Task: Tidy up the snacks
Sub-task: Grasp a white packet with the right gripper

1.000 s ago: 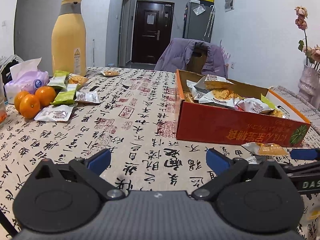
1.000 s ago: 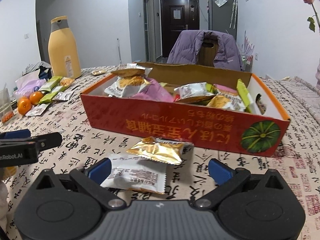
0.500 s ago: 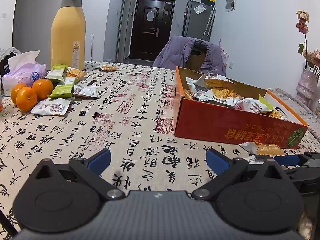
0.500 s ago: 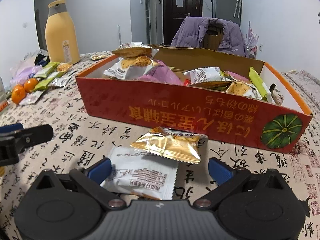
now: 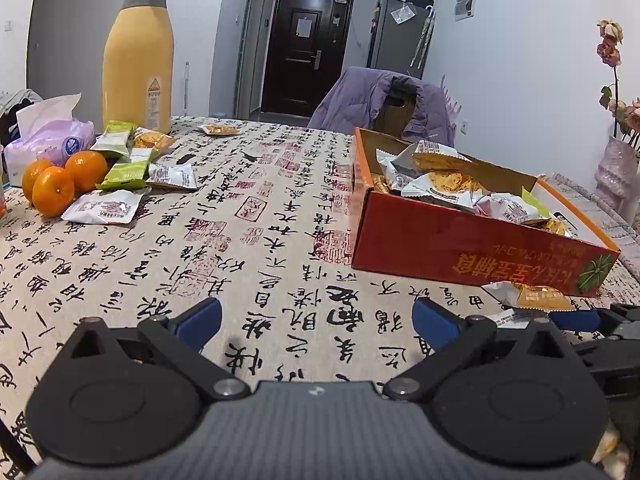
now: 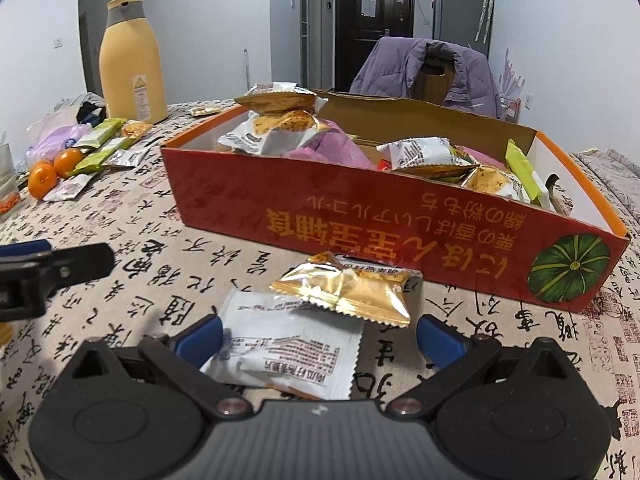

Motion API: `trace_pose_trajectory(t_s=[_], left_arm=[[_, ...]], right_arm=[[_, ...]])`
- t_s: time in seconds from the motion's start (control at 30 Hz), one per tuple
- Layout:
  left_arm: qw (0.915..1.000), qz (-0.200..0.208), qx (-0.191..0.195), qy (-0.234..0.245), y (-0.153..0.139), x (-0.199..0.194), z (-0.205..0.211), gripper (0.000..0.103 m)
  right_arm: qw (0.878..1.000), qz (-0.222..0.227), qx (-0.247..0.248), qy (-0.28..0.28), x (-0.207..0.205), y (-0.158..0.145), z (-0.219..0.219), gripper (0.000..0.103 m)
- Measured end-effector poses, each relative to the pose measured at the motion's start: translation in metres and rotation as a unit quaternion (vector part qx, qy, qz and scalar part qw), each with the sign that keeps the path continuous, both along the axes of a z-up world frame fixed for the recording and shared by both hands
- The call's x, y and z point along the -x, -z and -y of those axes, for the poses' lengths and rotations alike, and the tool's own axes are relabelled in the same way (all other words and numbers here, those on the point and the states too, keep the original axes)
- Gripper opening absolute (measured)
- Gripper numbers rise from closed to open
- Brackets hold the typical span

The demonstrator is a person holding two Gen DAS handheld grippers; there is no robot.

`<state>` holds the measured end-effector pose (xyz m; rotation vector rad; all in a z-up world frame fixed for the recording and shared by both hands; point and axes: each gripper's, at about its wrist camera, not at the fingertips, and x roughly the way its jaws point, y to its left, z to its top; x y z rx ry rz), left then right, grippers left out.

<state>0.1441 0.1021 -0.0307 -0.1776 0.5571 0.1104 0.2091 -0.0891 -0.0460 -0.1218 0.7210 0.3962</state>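
right gripper (image 6: 320, 334): fingers are gaping wide around the white packet (image 6: 286, 354) on the table, holding nothing, probably lining up a grab
gold packet (image 6: 344, 292): lying just in front of the red box (image 6: 360, 216), overlapping the white one
left gripper (image 5: 316, 320): fingers are sitting wide open, empty, left of the box

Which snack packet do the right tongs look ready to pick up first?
Start at the long red cardboard box on the calligraphy-print tablecloth. Two packets lie before its front wall. Between the open right tongs lies the flat white printed packet, partly under its shiny gold crinkled neighbour.
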Motion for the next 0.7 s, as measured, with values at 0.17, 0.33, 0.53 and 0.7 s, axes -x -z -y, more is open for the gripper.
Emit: trace_pose_trajectory(t_s=[0.17, 0.33, 0.53, 0.7], left_arm=[[1.0, -0.004, 0.0, -0.001, 0.001, -0.002, -0.001, 0.103], [0.9999, -0.011, 0.005, -0.003, 0.003, -0.004, -0.002, 0.103], [0.9999, -0.01, -0.002, -0.004, 0.002, -0.004, -0.001, 0.103], [0.9998, -0.013, -0.016, -0.005, -0.002, -0.002, 0.005, 0.103]], right_arm=[[1.0, 0.009, -0.006, -0.028, 0.013, -0.004, -0.001, 0.07], [0.999, 0.009, -0.022, -0.043, 0.025, -0.009, 0.004, 0.04], [0.997, 0.019, -0.044, -0.053, 0.04, -0.017, 0.017, 0.021], [0.996, 0.033, -0.071, -0.046, 0.053, -0.025, 0.038, 0.02]])
